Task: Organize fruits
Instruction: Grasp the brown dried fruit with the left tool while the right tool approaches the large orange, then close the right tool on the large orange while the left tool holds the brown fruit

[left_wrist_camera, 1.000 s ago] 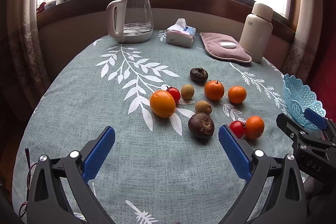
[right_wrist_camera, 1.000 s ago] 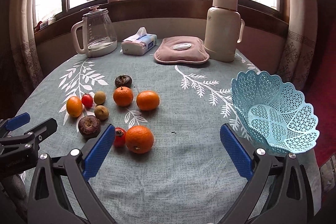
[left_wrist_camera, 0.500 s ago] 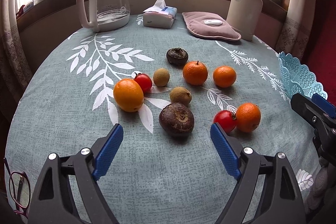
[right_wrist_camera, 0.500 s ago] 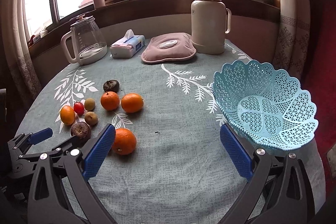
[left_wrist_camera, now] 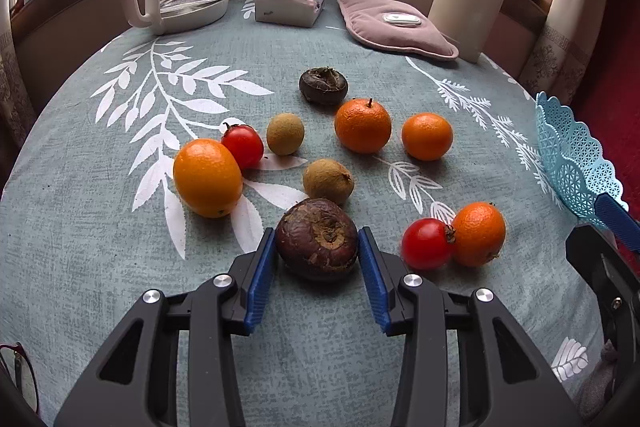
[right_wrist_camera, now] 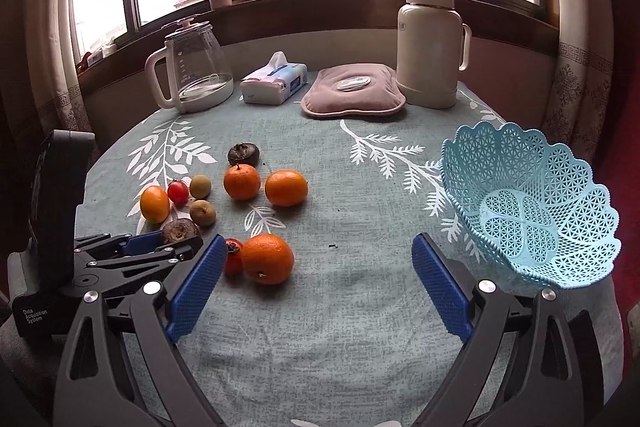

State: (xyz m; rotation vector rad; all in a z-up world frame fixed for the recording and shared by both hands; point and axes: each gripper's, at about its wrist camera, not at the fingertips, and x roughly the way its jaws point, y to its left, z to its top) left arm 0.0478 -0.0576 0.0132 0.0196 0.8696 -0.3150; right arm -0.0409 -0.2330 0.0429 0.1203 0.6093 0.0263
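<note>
**Dark fruit between the left jaws, basket waiting on the right**

Left gripper (left_wrist_camera: 318,253) has its two blue pads on either side of the nearest dark brown fruit (left_wrist_camera: 317,238), touching or all but touching its flanks; whether they already squeeze it I cannot tell. The fruit sits on the tablecloth (left_wrist_camera: 120,267) dead ahead of that gripper, squat and roundish, its dimpled end turned up and toward the camera, so it has no real long axis to line up with.

Just behind the dark brown fruit lies a small tan fruit (left_wrist_camera: 328,181), close enough to be nudged on a careless lift. To its left is a large orange (left_wrist_camera: 207,177) with a red tomato (left_wrist_camera: 242,146) touching it; to its right another tomato (left_wrist_camera: 426,243) leans against a mandarin (left_wrist_camera: 478,234). Further behind are a second tan fruit (left_wrist_camera: 285,133), two mandarins and a second dark fruit (left_wrist_camera: 323,85).

Right gripper (right_wrist_camera: 316,291) hangs spread wide and empty, well right of the fruit, with the pale blue basket (right_wrist_camera: 532,211) just beyond its right pad. The left gripper is clearly the nearer one; the fruit must travel rightward across the cloth to reach the basket.
</note>
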